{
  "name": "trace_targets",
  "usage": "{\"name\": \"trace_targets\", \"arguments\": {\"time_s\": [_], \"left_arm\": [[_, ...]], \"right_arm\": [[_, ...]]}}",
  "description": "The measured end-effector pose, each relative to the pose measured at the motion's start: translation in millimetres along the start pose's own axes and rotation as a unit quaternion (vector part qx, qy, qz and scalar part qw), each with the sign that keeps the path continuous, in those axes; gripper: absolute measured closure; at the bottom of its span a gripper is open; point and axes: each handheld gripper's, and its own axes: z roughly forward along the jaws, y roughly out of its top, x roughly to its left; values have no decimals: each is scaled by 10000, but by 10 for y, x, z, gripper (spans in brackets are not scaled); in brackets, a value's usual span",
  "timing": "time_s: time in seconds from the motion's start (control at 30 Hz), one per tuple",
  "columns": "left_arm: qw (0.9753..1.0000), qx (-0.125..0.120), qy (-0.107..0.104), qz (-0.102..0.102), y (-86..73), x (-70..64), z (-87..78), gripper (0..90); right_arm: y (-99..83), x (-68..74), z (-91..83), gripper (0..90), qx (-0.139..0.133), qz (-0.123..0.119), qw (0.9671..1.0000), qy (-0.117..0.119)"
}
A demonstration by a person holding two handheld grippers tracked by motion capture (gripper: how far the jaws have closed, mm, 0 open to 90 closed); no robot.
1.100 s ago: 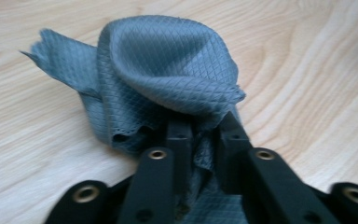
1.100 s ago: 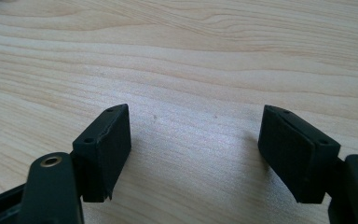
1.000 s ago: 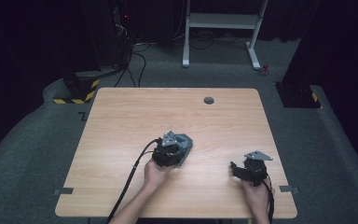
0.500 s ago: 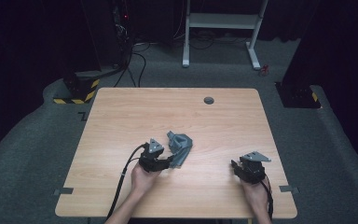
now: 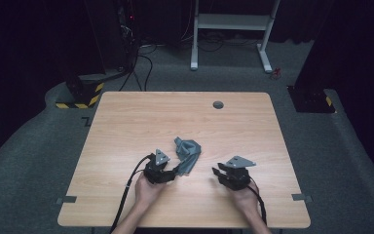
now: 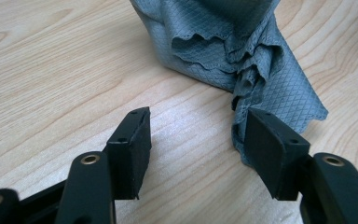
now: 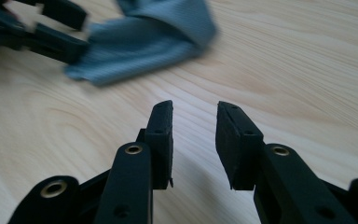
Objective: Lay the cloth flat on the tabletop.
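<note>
Two black handheld grippers, left and right, are hovering with jaws spread beside a crumpled grey-blue waffle-weave cloth lying at centre frame on the light wooden table, nothing gripped, handling seemingly yet to begin

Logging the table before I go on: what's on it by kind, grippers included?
Grey cloth: 1
Handheld grippers: 2, the left gripper with jaws open at the cloth's edge, the right gripper open, apart from the cloth
Total: 3
</note>
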Motion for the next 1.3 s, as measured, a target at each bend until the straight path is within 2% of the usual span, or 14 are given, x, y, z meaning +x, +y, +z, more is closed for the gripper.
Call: {"name": "trace_targets", "arguments": {"time_s": [0.07,0.13,0.27,0.53,0.57,0.6,0.63,0.67,0.8,0.97,1.17,1.2,1.23,1.3], "left_arm": [[10000,-4,21,48,-3,-3,-7,414],[10000,5,33,82,-16,-10,-25,411],[10000,-11,-5,-1,-60,-21,-63,402],[10000,-4,22,6,-67,-31,-69,401],[10000,-1,28,14,-66,-32,-70,401],[10000,-3,30,18,-67,-32,-70,403],[10000,-7,32,18,-67,-32,-69,403],[10000,-6,29,15,-67,-32,-69,403],[10000,-5,26,15,-67,-32,-69,403],[10000,-15,-11,56,-70,-33,-73,413],[9996,-75,-165,217,-70,-52,-82,650],[9992,-87,-243,315,-66,-61,-80,769],[9988,-80,-270,393,-63,-67,-78,820],[9987,-78,-326,387,-62,-80,-74,898]], "right_arm": [[34,45,34,669,4,-43,10000,72],[145,182,127,668,-23,-216,9994,264],[289,393,279,667,23,-481,9975,524],[331,591,506,673,207,-788,9949,593],[341,606,535,697,255,-806,9947,584],[365,624,605,830,387,-1027,9929,449],[365,624,605,830,387,-1027,9929,449],[368,630,617,887,429,-1049,9928,392],[383,574,578,900,287,-981,9941,353],[406,411,426,900,117,-779,9968,145],[354,107,254,900,-42,-413,9990,-142],[334,8,209,900,-93,-216,9996,-166],[324,-27,184,900,-124,-139,9996,-194],[318,-56,164,900,-149,-99,9996,-200]]}}
